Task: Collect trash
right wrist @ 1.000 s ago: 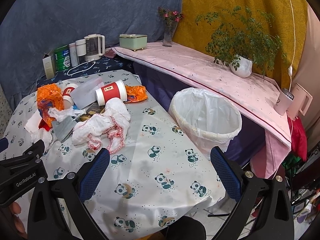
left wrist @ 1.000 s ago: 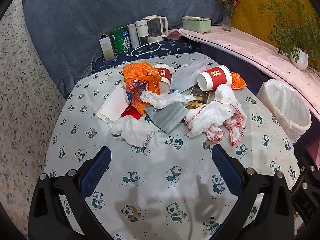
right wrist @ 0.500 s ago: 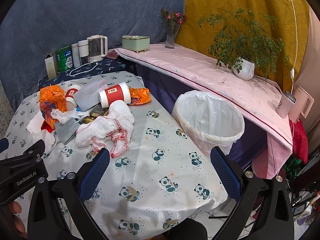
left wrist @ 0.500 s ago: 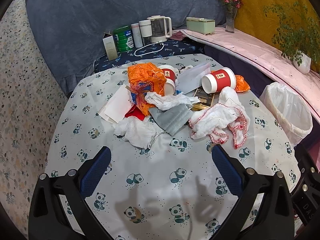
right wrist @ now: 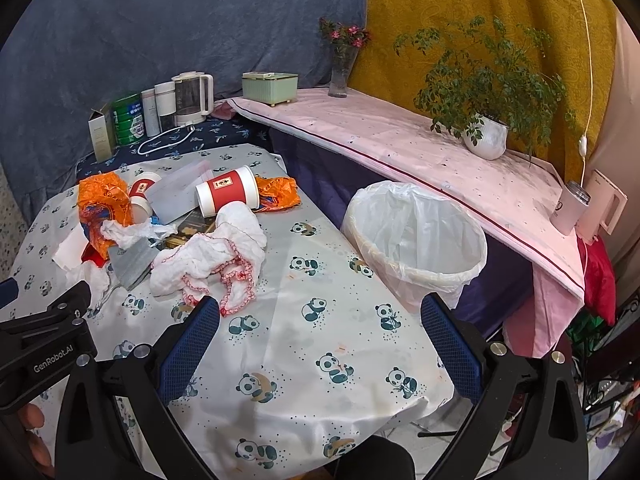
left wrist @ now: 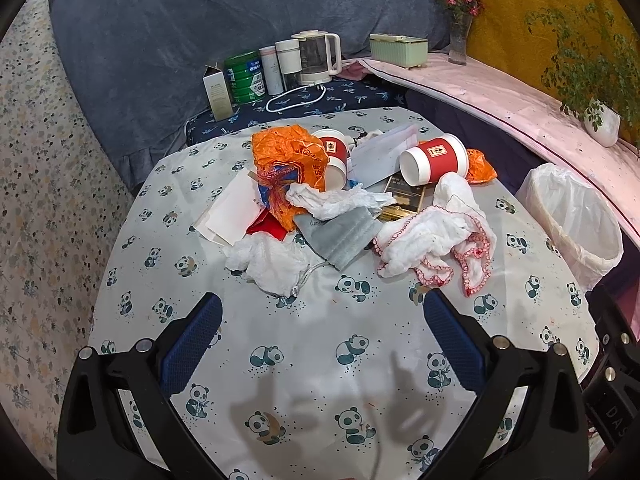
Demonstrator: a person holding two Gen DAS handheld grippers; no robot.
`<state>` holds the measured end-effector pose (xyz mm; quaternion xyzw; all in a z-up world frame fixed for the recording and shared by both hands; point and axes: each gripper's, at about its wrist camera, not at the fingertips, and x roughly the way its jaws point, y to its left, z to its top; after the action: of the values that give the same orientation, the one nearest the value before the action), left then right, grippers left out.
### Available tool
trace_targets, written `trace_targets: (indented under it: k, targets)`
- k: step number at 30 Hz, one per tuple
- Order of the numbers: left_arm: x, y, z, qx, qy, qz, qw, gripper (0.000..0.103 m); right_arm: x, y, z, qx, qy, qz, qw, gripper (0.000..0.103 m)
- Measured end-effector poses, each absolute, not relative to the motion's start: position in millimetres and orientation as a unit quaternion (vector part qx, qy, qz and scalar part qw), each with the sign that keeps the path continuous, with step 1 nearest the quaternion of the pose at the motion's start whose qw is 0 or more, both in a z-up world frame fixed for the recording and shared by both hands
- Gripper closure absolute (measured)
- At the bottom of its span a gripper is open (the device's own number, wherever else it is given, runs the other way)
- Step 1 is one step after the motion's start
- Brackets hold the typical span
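Observation:
A heap of trash lies on the panda-print table (left wrist: 304, 352): an orange plastic bag (left wrist: 288, 164), two red paper cups (left wrist: 434, 160) on their sides, crumpled white tissue (left wrist: 268, 262), a grey face mask (left wrist: 340, 234), a white cloth with red trim (left wrist: 436, 236) and white paper (left wrist: 236, 208). My left gripper (left wrist: 322, 344) is open and empty, above the table's near side, short of the heap. My right gripper (right wrist: 320, 344) is open and empty over the table's near right part (right wrist: 320, 344). A white-lined bin (right wrist: 416, 240) stands right of the table.
A kettle (left wrist: 318, 58), a green tin (left wrist: 244, 76), bottles and a carton stand on a dark shelf behind the table. A pink-covered ledge (right wrist: 400, 140) holds a green box, a flower vase and a potted plant (right wrist: 484, 136). A white mug (right wrist: 572, 208) sits at its right end.
Both grippers have drawn back and up a little, so the heap and the bin look slightly farther. Nothing on the table has moved.

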<state>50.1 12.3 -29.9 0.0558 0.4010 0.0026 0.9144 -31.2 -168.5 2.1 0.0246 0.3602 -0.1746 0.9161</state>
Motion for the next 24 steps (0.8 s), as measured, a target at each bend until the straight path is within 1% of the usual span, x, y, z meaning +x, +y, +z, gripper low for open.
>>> trace_targets:
  k: [8,15,24]
  targets:
    - [61,19,-35,0.051,0.404,0.008,0.913,0.007,-25,-168,1,0.021,0.360,-0.168,0.917,0.007]
    - [94,51,-42,0.028,0.411,0.043,0.910,0.007,5,-153,-1,0.011,0.355,-0.143,0.924,0.007]
    - [141,80,-85,0.008,0.455,0.058,0.889,0.007,57,-126,-15,0.005,0.361,-0.102,0.927,0.007]
